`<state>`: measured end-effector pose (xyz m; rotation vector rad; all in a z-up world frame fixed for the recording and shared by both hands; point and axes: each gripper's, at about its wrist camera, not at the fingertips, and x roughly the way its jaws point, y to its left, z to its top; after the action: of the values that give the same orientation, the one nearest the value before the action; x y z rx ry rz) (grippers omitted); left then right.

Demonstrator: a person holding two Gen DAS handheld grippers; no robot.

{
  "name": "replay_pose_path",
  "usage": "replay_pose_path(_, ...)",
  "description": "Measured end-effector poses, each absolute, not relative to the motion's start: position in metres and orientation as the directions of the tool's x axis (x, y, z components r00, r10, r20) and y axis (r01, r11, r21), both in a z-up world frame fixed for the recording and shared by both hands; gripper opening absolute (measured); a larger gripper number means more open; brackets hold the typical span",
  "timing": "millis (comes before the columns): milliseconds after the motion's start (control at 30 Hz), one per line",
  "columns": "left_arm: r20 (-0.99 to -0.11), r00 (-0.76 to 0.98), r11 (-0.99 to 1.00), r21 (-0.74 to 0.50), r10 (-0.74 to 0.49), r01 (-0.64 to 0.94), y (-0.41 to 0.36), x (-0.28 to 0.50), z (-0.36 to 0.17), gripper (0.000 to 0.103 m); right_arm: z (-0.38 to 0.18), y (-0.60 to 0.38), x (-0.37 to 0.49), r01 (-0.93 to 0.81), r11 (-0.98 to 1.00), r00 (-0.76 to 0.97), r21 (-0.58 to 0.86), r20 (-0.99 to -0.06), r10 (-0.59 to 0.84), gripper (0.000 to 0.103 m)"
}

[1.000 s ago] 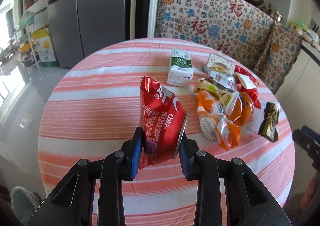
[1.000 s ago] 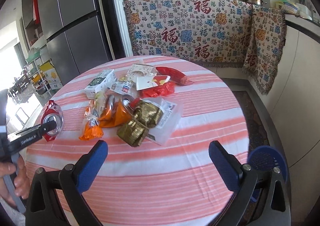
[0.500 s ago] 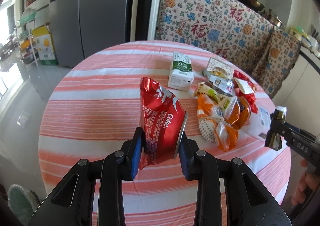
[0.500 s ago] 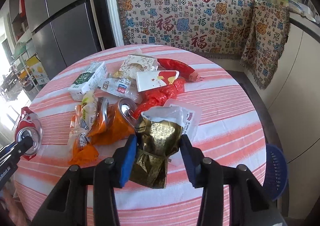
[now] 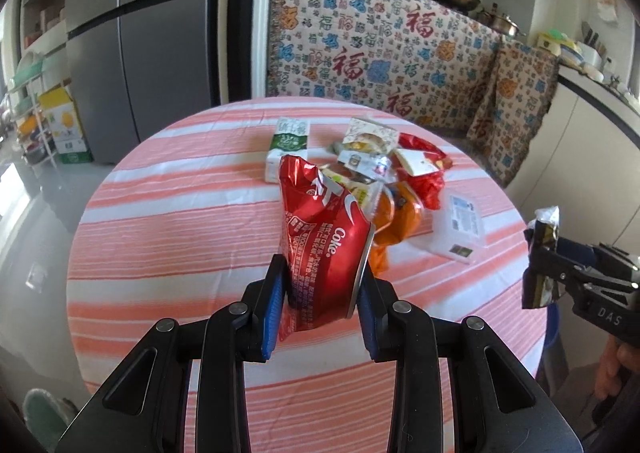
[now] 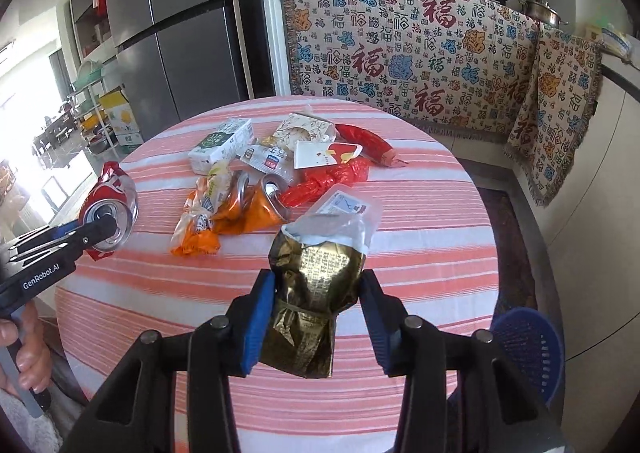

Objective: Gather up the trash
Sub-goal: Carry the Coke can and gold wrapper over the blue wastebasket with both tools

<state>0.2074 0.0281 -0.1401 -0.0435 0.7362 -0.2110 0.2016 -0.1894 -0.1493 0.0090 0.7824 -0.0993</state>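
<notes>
My left gripper [image 5: 320,309] is shut on a crushed red Coke can [image 5: 320,237] and holds it above the near side of the round striped table [image 5: 180,221]. The can also shows at the left of the right wrist view [image 6: 108,209]. My right gripper [image 6: 318,317] is shut on a crumpled gold wrapper [image 6: 316,293], lifted above the table; the wrapper also shows at the right edge of the left wrist view [image 5: 542,257]. A pile of trash stays on the table: a crushed orange can [image 6: 256,209], a green milk carton [image 6: 222,145], red wrappers [image 6: 332,181] and a clear plastic bag [image 6: 344,209].
A blue mesh basket [image 6: 528,349] stands on the floor at the table's near right. A patterned cloth [image 6: 400,53] covers the counter behind, with pots on top. A grey fridge [image 6: 176,33] stands at the back left.
My right gripper closed on the gold wrapper and lifted it off the table, pulling back from the pile. My left gripper has kept its hold on the Coke can and risen slightly.
</notes>
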Motion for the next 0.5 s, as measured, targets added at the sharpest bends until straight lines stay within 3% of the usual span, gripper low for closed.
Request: replay_pose_path(500,-0.675,0.684,0.958,-0.135,-0.275,0.252,-0.024,0.190,-0.130,0.032,-0.134,-0.226,0.175,0.130,0.991,0.737,-0.023,-0.667,-0.112,0.044)
